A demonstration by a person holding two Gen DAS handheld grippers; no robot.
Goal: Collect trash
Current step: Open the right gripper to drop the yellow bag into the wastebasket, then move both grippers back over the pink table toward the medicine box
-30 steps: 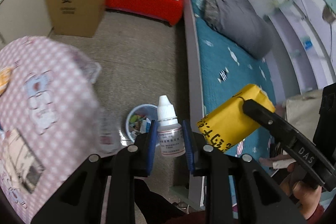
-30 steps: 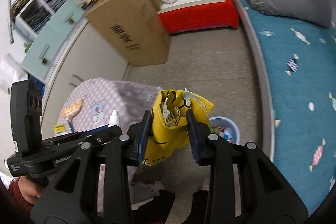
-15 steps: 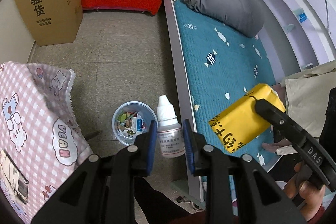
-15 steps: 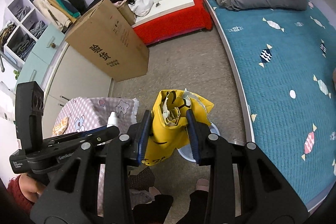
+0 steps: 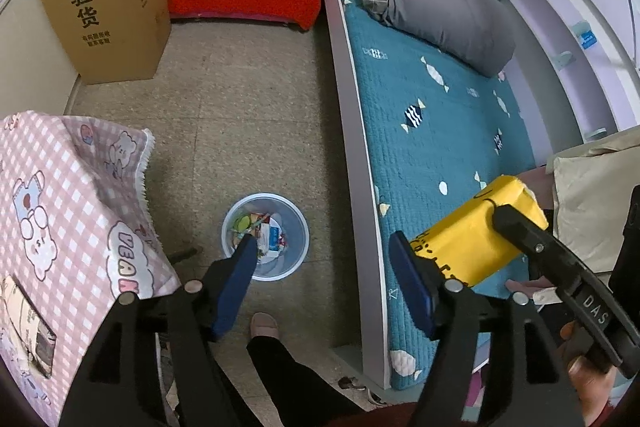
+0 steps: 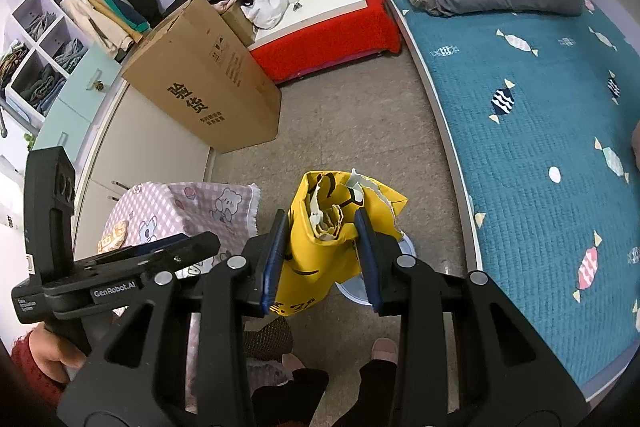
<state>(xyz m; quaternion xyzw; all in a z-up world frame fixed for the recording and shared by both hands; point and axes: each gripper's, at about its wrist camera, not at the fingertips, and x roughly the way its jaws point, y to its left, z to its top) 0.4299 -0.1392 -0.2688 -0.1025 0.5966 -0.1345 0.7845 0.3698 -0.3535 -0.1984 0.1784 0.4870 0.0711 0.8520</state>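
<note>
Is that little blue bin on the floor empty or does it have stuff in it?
Partly filled. The bin stands upright on the floor, with wrappers and scraps visible inside, below its rim.

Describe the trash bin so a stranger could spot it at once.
Start at the bed with the teal candy-print cover. On the grey floor beside its white edge, near the pink checked tablecloth, stands the bin. It is small, round, pale blue and see-through, with wrappers inside, the only round container on that floor.

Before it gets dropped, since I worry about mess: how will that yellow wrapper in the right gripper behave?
The yellow wrapper looks thin and crumpled, so probably light and floppy. Its torn top gapes, so paper scraps could spill. It may drift past the small bin.
</note>
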